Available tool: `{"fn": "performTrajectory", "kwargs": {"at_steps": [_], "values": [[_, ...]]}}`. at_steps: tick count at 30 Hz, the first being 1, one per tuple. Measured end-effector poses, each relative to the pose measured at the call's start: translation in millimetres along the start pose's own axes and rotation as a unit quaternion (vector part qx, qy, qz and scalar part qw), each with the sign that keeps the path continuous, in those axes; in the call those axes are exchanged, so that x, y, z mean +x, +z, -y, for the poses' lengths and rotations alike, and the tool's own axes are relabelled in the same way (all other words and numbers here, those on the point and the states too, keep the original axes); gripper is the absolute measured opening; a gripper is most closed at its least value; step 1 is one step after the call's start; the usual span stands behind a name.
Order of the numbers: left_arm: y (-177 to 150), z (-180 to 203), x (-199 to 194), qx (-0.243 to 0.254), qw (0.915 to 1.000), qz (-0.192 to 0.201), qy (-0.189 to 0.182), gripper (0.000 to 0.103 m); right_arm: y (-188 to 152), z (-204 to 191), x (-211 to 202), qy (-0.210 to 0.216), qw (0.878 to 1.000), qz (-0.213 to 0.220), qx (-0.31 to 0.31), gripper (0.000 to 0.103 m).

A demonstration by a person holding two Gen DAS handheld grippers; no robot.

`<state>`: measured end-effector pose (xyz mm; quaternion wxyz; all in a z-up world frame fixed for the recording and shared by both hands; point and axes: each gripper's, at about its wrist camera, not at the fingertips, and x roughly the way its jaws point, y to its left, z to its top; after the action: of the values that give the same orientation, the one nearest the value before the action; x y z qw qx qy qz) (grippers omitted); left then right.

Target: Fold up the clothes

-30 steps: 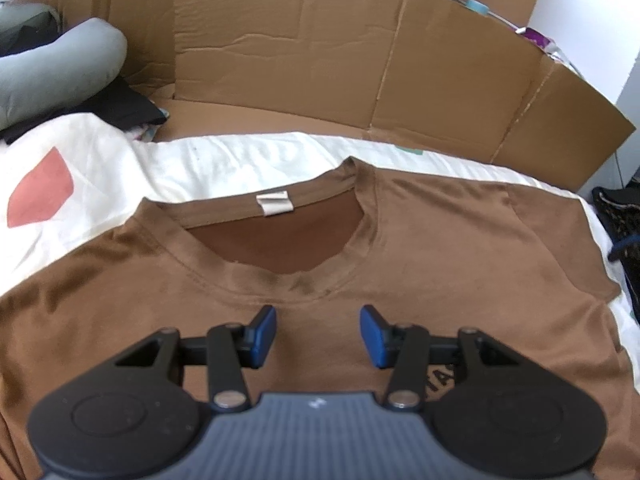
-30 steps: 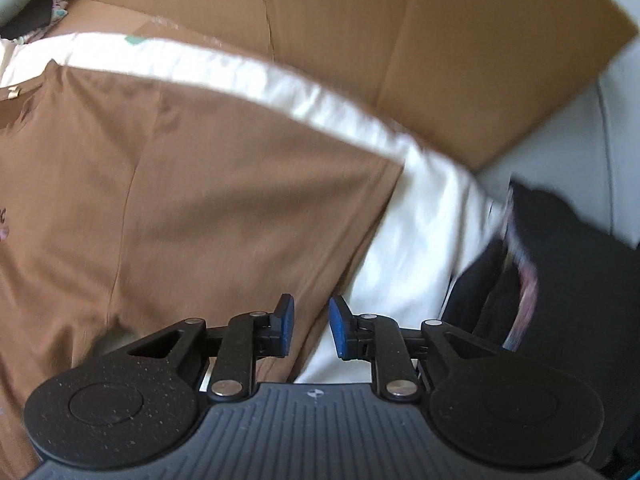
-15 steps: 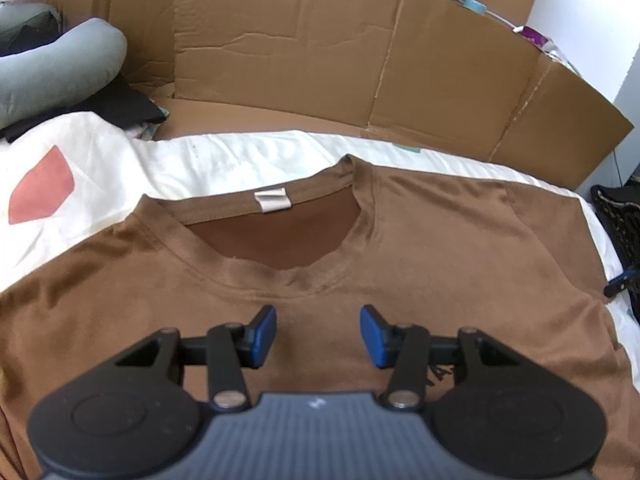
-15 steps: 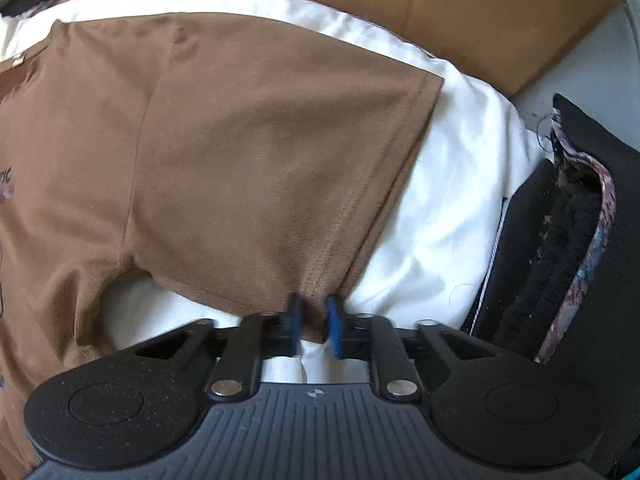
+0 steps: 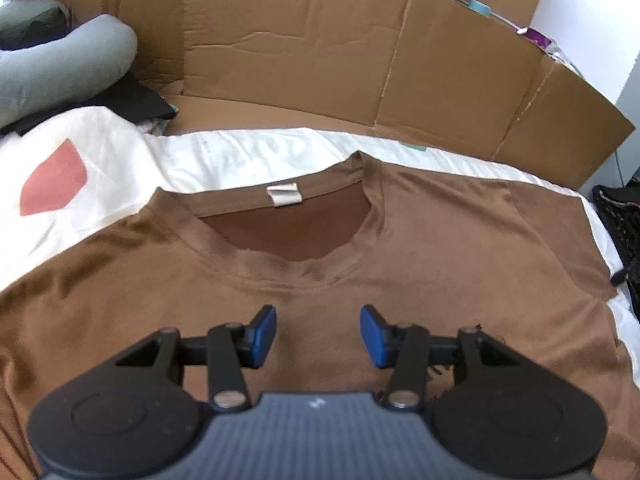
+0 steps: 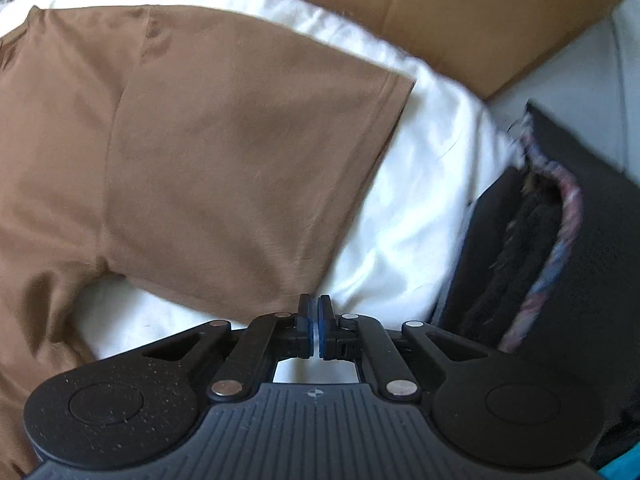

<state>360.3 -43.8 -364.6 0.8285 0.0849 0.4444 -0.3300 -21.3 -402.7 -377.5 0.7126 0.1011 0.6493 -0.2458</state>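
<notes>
A white sheet [image 5: 248, 156] covers the bed, walled at its far side by flattened cardboard [image 5: 320, 52]. On the sheet the brown T-shirt [image 5: 460, 248] lies spread flat, front up, collar toward the cardboard, its white neck label [image 5: 284, 194] showing inside the neckline. Taking the shirt as the landmark: a cream cloth with a red patch [image 5: 54, 182] lies off its left shoulder, a grey bolster [image 5: 64, 64] beyond that, and dark clothing with a woven edge [image 6: 552, 216] sits past its right sleeve, off the sheet.

The right sleeve [image 6: 248, 152] lies out sideways from the body, its hem running from the cardboard side down toward the right gripper [image 6: 314, 326]. That gripper's blue pads are pressed together at the sleeve's near hem corner; cloth looks pinched between them, though the contact is partly hidden. The left gripper [image 5: 318, 336] hovers over the chest just below the collar, its jaws wide apart and holding nothing.

The shirt's long axis runs from collar toward the camera, so a sleeve fold would travel across it, from the right sleeve toward the centre. The right gripper is the nearer one for that.
</notes>
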Motion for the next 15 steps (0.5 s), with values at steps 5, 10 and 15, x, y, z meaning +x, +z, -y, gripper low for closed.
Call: {"fn": "performTrajectory", "kwargs": {"at_steps": [5,10,15], "values": [[-8,-11,-24,-0.009,0.9996,0.0,0.028,0.049,15,3,-17,-0.002,0.999,0.037,0.003,0.023],[-21,-25,-59,-0.022,0.9938,0.012,0.109,0.049,37,-8,-30,-0.015,0.995,0.1,-0.025,0.038],[-39,-48,-84,-0.065,0.9823,0.004,0.176,0.051,53,-16,-40,0.031,0.99,0.135,-0.041,0.038]]}}
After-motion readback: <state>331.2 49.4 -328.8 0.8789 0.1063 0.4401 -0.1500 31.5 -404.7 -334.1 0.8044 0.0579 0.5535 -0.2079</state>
